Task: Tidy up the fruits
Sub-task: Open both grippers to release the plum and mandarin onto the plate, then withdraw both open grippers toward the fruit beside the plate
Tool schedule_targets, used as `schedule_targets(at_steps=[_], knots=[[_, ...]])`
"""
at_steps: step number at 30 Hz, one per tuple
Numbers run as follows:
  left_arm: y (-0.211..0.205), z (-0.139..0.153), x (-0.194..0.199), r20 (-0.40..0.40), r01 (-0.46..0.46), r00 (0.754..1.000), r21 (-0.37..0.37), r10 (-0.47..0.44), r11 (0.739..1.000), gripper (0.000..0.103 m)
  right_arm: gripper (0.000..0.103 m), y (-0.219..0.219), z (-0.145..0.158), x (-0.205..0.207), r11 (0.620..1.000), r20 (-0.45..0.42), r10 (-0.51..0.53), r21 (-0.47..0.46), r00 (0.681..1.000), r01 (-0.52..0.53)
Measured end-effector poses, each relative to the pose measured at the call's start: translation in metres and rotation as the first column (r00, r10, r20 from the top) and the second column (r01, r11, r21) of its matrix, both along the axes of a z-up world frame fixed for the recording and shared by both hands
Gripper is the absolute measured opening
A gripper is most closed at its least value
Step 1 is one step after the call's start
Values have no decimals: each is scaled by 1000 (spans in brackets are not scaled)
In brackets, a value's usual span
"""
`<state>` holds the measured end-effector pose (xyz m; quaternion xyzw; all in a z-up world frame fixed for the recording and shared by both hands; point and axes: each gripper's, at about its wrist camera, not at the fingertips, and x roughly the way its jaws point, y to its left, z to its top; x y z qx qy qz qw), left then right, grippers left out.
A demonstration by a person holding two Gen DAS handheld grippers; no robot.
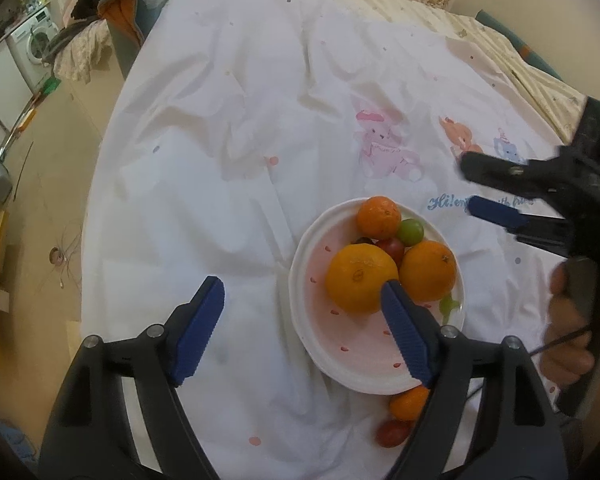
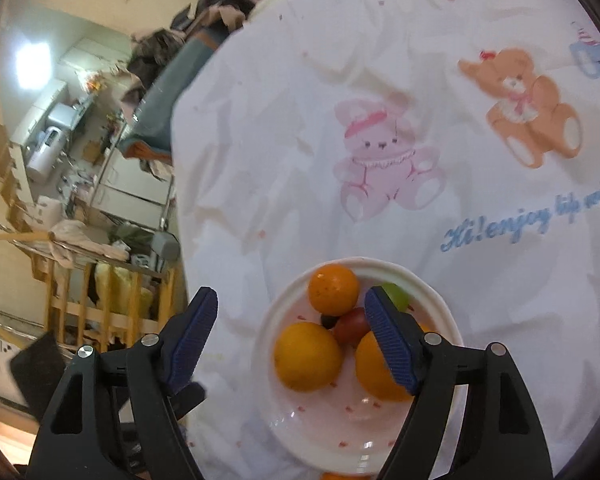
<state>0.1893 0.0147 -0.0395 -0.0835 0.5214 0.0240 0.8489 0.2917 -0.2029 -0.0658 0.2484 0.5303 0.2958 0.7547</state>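
A white plate with pink specks (image 1: 300, 272) (image 2: 268, 320) lies on the bed sheet. It holds three oranges (image 1: 360, 280) (image 1: 428, 270) (image 1: 379, 216), a green grape-sized fruit (image 1: 411, 232) (image 2: 396, 294) and a red cherry tomato (image 1: 392, 246) (image 2: 352, 326). Another small orange (image 1: 410, 402) and a red tomato (image 1: 394, 432) lie on the sheet just off the plate's near rim. My left gripper (image 1: 304, 286) hangs open above the plate's left side, holding nothing. My right gripper (image 2: 291, 296) (image 1: 470, 186) is open over the plate's right side, empty too.
The white sheet (image 1: 240, 120) with printed bears (image 2: 380, 160) covers the bed. Its left edge drops to the floor, with a washing machine (image 1: 32, 44) and cluttered shelves (image 2: 60, 140) beyond. A hand (image 1: 568, 344) grips the right tool's handle.
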Motion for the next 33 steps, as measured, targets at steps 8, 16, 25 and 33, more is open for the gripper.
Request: schedule_targets(at_steps=[8,16,25,33], knots=[[-1,18,-34,48,3,999,-3,-3,1000,78,79,-26,26,-49,999,24,-40,-32,999,40],[-11,16,-61,41,22,999,-12,-22,1000,78,79,-44,32,-109,993,55,-65,-95,996,70],[-17,-8,-82,-21,40,999,-58,-41,998,78,79,-77,26,-156,985,14,-137,-107,990,138],[-38,-30,-89,-57,134,989,-5,-134,991,78,79,-94,13,-178,975,-21,-199,-107,980,196]])
